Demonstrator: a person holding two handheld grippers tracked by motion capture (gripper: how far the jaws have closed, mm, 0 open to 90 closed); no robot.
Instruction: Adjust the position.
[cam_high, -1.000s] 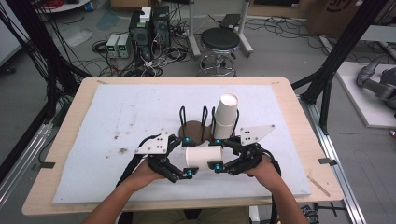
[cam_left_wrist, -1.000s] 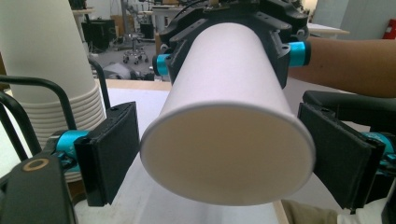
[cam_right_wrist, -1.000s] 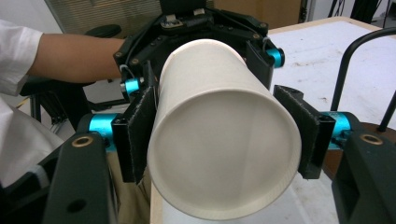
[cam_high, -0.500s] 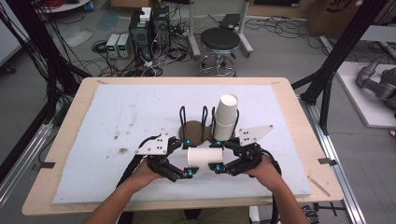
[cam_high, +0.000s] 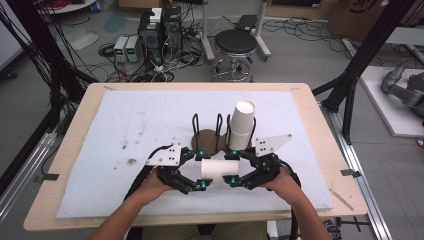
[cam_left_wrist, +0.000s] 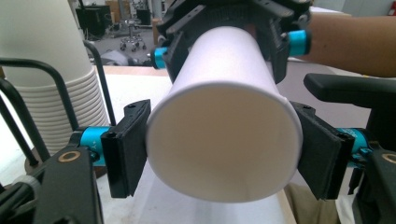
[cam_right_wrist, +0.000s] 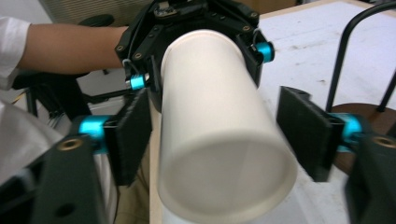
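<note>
A white paper cup (cam_high: 215, 169) lies on its side in the air between my two grippers, near the table's front edge. My left gripper (cam_high: 201, 170) is shut on it; in the left gripper view both black pads (cam_left_wrist: 128, 147) press the cup's (cam_left_wrist: 224, 140) sides. My right gripper (cam_high: 232, 169) straddles the other end. In the right gripper view the cup (cam_right_wrist: 219, 140) is blurred, and a narrow gap separates it from the right-hand pad (cam_right_wrist: 303, 133), so these jaws stand open. Just behind, a tall stack of white cups (cam_high: 241, 125) stands in a black wire holder (cam_high: 196, 127).
The holder's round brown base (cam_high: 207, 137) rests on a white foam mat (cam_high: 125, 125) that covers the wooden table (cam_high: 75, 125). The stack (cam_left_wrist: 51, 93) is close to the left gripper. A wire loop (cam_right_wrist: 343, 56) rises near the right gripper.
</note>
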